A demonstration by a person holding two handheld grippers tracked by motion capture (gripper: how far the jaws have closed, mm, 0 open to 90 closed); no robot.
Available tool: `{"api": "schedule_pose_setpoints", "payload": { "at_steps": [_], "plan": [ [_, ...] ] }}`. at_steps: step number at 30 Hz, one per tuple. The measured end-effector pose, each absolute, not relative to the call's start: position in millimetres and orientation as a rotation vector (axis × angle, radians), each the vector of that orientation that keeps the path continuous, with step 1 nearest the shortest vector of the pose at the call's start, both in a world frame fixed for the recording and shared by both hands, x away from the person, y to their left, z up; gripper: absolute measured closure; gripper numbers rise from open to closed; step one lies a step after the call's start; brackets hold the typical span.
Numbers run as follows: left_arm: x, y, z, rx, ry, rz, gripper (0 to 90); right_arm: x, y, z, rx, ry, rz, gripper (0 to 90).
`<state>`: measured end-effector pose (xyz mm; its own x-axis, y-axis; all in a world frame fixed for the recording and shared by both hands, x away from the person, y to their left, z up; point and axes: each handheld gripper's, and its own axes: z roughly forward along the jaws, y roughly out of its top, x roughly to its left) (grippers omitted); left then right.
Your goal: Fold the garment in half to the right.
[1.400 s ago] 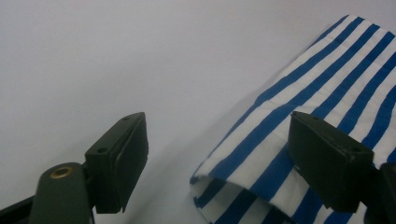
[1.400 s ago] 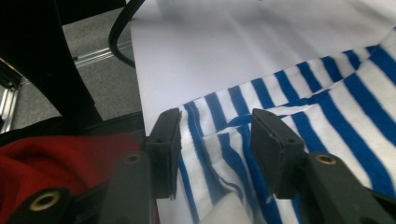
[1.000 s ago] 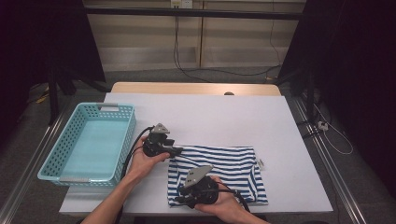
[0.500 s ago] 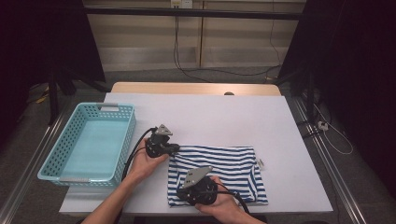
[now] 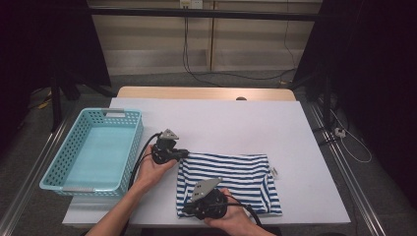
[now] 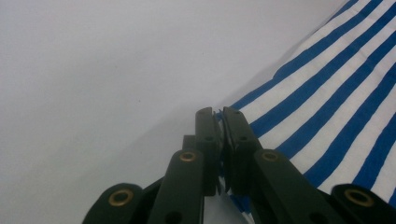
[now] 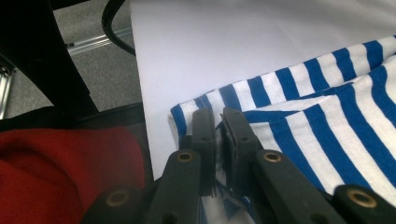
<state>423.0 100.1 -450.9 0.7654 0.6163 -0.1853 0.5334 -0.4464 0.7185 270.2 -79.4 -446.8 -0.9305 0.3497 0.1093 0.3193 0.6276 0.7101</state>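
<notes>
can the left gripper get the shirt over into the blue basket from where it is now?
Probably yes. The left gripper is shut on the striped shirt edge, the basket sits open right beside it, and bare table lies between.

No text, label, brand, number or sign can be read in any of the views. A small white tag (image 5: 274, 171) is seen at the right edge of the striped garment (image 5: 236, 177), near the middle of the table (image 5: 221, 118), but it is too small for any print on it to be made out.
</notes>
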Motion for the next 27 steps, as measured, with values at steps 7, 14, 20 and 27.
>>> {"api": "schedule_pose_setpoints", "payload": {
  "at_steps": [7, 14, 20, 27],
  "plan": [
    [422, 101, -452, 2.148, 0.848, 0.132, 85.2, 270, -79, -446, 0.589, 2.803, 1.218, 69.3],
    [423, 102, -453, 2.118, 0.825, 0.074, 84.3, 267, -79, -446, 0.605, 2.778, 1.211, 46.8],
    [422, 102, -452, 2.144, 0.847, 0.115, 84.0, 266, -75, -446, 0.594, 2.786, 1.231, 45.5],
    [421, 100, -452, 2.13, 0.87, 0.094, 84.1, 269, -62, -446, 0.607, 2.761, 1.242, 46.0]
  ]
}}
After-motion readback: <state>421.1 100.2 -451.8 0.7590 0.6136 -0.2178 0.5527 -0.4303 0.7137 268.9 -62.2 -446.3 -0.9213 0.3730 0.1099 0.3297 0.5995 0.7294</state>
